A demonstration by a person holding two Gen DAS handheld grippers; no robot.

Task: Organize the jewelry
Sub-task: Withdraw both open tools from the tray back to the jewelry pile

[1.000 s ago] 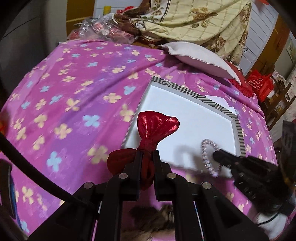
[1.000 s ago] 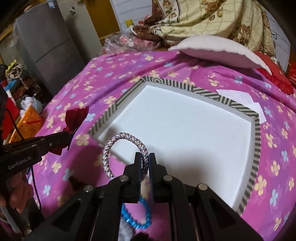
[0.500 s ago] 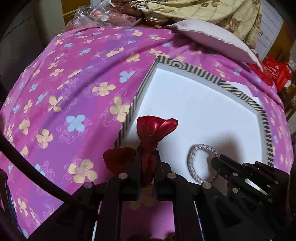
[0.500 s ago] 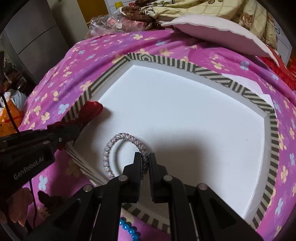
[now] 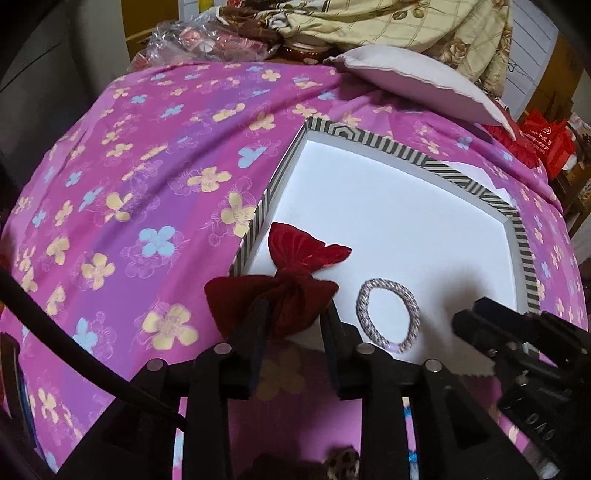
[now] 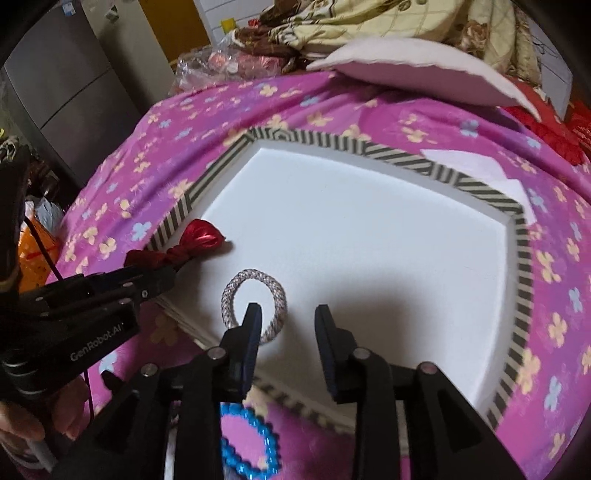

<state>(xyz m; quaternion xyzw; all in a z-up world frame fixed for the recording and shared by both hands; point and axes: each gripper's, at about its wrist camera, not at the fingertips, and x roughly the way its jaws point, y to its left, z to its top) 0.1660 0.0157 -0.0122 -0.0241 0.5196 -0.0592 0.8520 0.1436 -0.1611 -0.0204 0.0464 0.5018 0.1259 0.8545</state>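
A white tray with a striped rim (image 5: 461, 176) (image 6: 369, 149) lies on the pink flowered bedspread. A red bow (image 5: 295, 273) (image 6: 192, 240) rests over the tray's near left corner. My left gripper (image 5: 293, 314) is open with its fingers either side of the bow's lower part. A pale braided bracelet (image 5: 388, 314) (image 6: 255, 306) lies flat on the tray floor. My right gripper (image 6: 288, 317) is open just above the bracelet, its left finger over the ring. It also shows in the left wrist view (image 5: 480, 317).
A blue beaded bracelet (image 6: 247, 443) lies on the bedspread below the tray's near edge. A white pillow (image 5: 417, 81) and a heap of blankets (image 5: 388, 26) sit at the far side. A plastic bag (image 5: 199, 40) lies at the far left.
Both grippers have opened. The bracelet has been let go and now lies on the tray. The bow has been lowered onto the tray's corner and released.
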